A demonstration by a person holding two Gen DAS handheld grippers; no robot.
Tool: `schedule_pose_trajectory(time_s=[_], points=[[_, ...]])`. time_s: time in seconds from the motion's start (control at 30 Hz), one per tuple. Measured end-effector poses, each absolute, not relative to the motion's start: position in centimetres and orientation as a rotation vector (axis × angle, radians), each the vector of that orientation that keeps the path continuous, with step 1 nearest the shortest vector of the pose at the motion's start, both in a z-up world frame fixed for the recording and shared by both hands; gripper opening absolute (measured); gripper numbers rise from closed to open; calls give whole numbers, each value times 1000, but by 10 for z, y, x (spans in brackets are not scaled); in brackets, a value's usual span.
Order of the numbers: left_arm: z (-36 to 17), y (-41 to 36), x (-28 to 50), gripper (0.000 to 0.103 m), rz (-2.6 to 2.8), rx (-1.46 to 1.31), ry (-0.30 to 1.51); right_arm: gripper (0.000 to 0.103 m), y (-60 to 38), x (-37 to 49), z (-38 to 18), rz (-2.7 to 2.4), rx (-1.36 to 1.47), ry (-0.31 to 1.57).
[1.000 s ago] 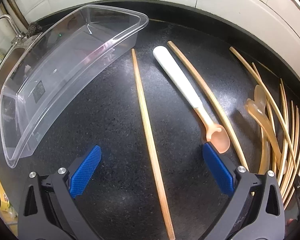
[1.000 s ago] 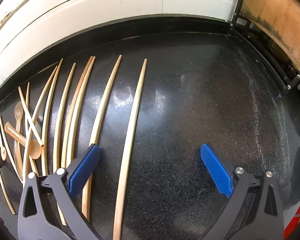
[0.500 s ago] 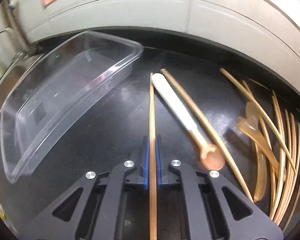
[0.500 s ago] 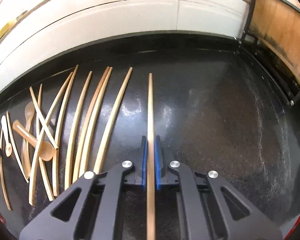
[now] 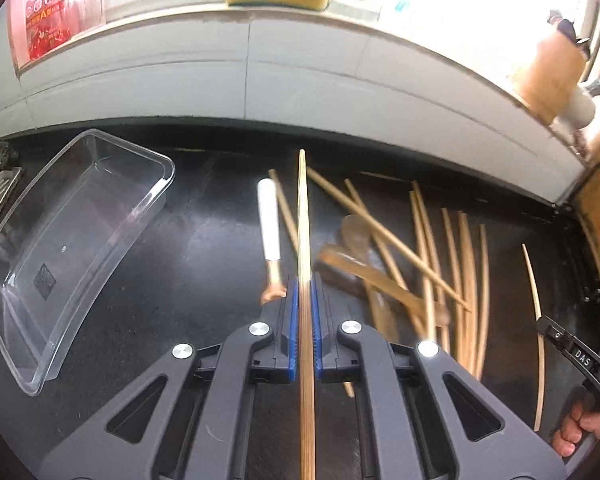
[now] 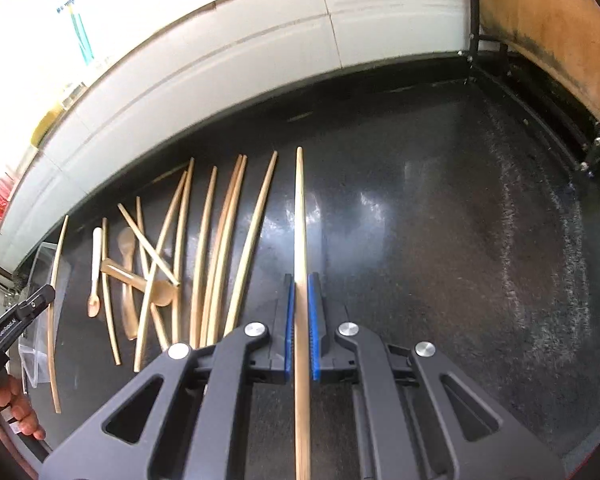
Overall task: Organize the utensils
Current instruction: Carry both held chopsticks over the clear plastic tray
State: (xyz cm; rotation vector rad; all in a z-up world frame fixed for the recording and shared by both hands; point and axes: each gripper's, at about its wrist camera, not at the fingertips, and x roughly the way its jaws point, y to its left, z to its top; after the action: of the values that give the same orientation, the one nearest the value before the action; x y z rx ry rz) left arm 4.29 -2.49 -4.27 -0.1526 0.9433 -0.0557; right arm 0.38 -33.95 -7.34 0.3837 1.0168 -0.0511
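Left wrist view: left chopstick is clamped between the pads of the left gripper, lifted off the black counter. Right gripper likewise pinches the right chopstick. Clear bin sits far left, apparently empty. Remaining chopsticks and the white-handled spoon lie between. Likely best: keep each stick level, align it lengthwise with the bin, lower, then release.

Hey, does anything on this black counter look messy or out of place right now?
Yes. The loose wooden chopsticks lie scattered; one crosses the others over the translucent amber spoons. The clear plastic bin looks empty. Each gripper, left and right, clamps a single chopstick.
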Motion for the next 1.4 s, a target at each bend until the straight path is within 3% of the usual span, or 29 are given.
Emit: schedule_pose_trajectory(time_s=[0.9, 1.4], points=[[6, 22, -3, 5, -167, -121, 930, 7, -270, -26, -20, 186, 405, 973], [24, 210, 44, 5, -216, -34, 936, 7, -103, -20, -10, 142, 406, 982]])
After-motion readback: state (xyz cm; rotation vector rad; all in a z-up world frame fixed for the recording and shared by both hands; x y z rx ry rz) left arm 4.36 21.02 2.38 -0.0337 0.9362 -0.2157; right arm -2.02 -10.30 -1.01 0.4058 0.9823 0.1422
